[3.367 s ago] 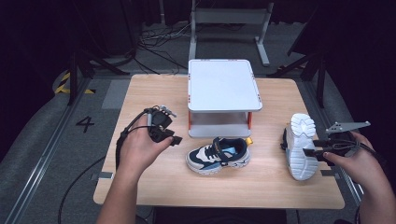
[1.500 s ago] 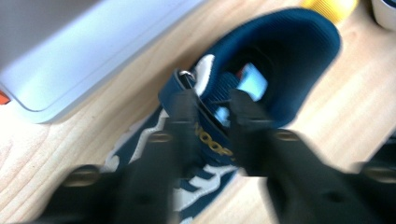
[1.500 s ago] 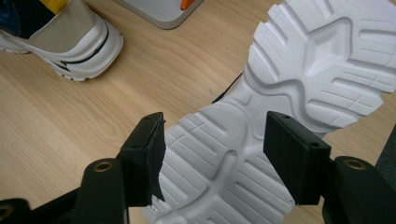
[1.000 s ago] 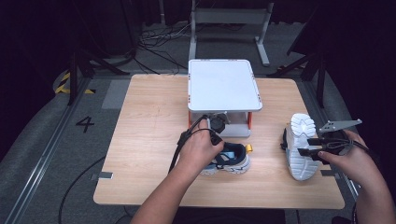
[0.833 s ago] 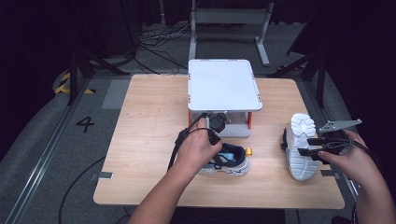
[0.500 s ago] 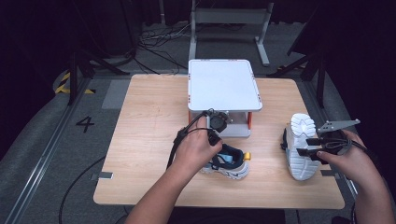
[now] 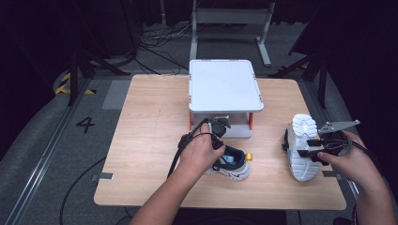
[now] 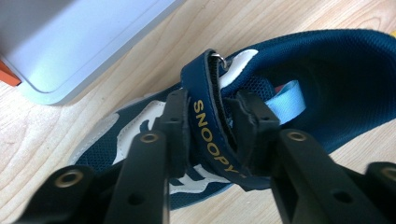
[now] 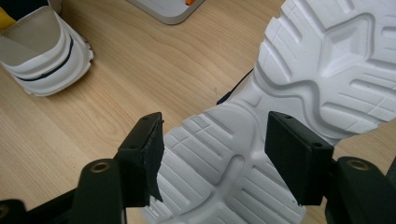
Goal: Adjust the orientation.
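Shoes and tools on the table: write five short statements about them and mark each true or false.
1. The left tool has its jaws around the blue sneaker's strap. True.
2. The strap reads SNOOPY. True.
3. The other sneaker stands upright on its sole. False: its white sole faces up.
4. The right tool is shut on that sole. False: its jaws stand open over the sole.
5. The blue sneaker sits on top of the white stand. False: it rests on the wooden table in front of it.
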Tool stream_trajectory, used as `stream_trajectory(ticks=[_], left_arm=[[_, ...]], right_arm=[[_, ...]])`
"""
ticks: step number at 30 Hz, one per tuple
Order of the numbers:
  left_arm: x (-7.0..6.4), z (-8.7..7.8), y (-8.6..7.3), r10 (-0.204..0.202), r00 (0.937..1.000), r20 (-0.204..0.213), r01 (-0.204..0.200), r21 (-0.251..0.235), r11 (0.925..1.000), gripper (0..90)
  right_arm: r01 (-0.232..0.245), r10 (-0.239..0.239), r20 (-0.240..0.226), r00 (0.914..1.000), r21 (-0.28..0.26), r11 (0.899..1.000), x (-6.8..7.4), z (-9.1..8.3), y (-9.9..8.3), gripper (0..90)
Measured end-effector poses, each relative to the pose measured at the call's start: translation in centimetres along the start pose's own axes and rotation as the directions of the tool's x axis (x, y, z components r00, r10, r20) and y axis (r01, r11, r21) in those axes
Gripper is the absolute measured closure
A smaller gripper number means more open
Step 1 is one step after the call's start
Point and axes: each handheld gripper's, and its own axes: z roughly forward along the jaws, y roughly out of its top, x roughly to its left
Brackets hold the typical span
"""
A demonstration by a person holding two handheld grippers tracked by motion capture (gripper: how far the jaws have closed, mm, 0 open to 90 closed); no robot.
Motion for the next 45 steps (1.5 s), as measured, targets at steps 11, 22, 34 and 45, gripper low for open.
stream_trajectory(ticks=[11, 22, 34, 45], left_arm=[[-0.1, -1.7, -0.1, 0.266, 0.9637, 0.019, -0.267, 0.039, 0.9629, 79.0], [1.4, -0.5, 0.5, 0.292, 0.9548, 0.055, -0.294, 0.039, 0.9548, 73.7], [-3.1, -3.7, -2.3, 0.204, 0.963, 0.176, -0.188, -0.104, 0.9766, 54.4], [-5.2, 1.9, -1.3, 0.169, 0.9657, 0.197, -0.182, 0.05, 0.982, 58.7]], right_arm=[[0.004, -0.004, 0.004, 1.0, -0.005, 1.0, 0.0, 0.0, 0.0, 38.1], [0.007, -0.007, -0.002, 1.0, 0.001, 1.0, 0.2, 0.3, 0.1, 37.7], [0.009, -0.009, -0.002, 1.0, 0.011, 1.0, 0.4, 0.5, 0.1, 37.7], [0.01, -0.01, -0.004, 0.9999, 0.011, 1.0, 0.3, 0.5, 0.1, 37.6]])
